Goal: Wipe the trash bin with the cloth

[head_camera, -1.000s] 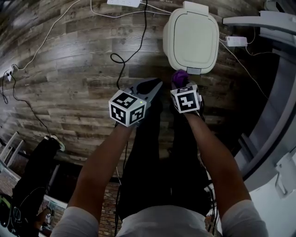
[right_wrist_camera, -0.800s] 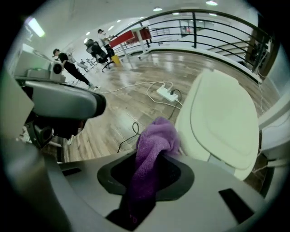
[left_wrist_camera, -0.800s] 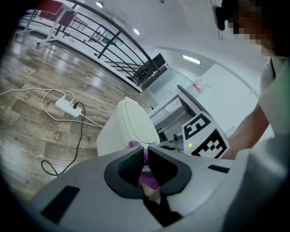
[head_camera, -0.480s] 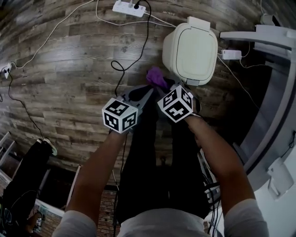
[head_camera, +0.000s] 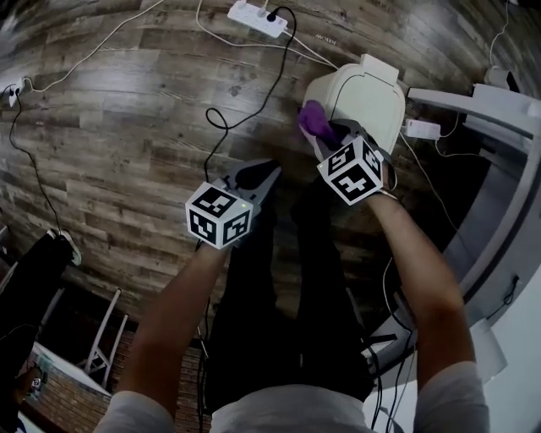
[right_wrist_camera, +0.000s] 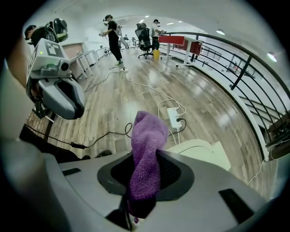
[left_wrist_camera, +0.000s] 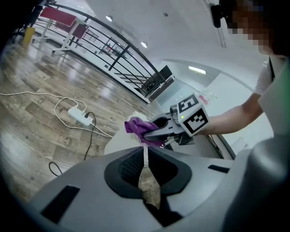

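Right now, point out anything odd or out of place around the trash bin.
Nothing is spilled or damaged; the trash bin stands upright, lid shut. Only a black cable from the power strip loops loose across the floor beside it.

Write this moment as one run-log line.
right gripper: shut on purple cloth | cloth: by trash bin, contact unclear | left gripper: shut, empty

The cloth is purple, with a fuzzy towel texture. The trash bin is plain cream white. The floor shows wood planks in grey-brown, with darker grain lines and knots. On it there is a white power strip and a black cable. The left tongs and the right tongs are grey with black pads. Each carries a cube with black square markers on white. The person's trousers are black.
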Available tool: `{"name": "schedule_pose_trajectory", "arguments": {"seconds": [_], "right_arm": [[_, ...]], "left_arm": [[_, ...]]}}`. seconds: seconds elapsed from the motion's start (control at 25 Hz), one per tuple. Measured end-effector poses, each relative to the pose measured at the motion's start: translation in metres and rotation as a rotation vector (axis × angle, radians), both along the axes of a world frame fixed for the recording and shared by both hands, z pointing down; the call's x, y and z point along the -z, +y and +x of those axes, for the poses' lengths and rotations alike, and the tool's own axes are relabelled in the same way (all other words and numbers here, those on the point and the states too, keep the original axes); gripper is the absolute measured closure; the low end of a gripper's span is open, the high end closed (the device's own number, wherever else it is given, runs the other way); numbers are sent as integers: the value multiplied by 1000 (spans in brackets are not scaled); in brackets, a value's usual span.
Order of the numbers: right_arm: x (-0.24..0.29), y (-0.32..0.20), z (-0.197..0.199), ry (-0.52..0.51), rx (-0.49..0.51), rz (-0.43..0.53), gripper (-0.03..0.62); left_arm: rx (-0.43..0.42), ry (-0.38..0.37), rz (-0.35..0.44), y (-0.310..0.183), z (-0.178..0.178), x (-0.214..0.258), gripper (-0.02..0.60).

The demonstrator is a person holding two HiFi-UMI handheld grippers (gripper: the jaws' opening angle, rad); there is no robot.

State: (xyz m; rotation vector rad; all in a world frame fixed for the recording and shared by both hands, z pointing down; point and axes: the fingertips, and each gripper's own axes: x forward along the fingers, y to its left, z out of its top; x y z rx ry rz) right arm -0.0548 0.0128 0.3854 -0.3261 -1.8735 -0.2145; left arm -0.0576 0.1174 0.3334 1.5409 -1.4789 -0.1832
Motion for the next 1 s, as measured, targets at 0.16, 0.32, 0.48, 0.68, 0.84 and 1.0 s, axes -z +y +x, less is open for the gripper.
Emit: {"name": "schedule_pose_trajectory", "arguments": {"seconds": [0.16,0.32,0.48,0.68,0.84,1.0], "right_arm": [[2,-58,-20,31,71,83,487],[0,-120,-45,87,142,214,487],[-12,-157,-71,168,200,287,487],[-28,-191,-78,296,190,351,487],[-35,-193,-99,281,259,357,487],[-42,-212,-93,361,224,421,487]], "left_arm": [[45,7,3,-11,4,1,552],[69,-4,14,-21,10,3,552],[83,-19,27,-30,11,2,552],[102,-12,40,-37,14,-3,552],[113,1,37,-34,17,-6,552],[114,11,32,-33,18,-10,552]]}}
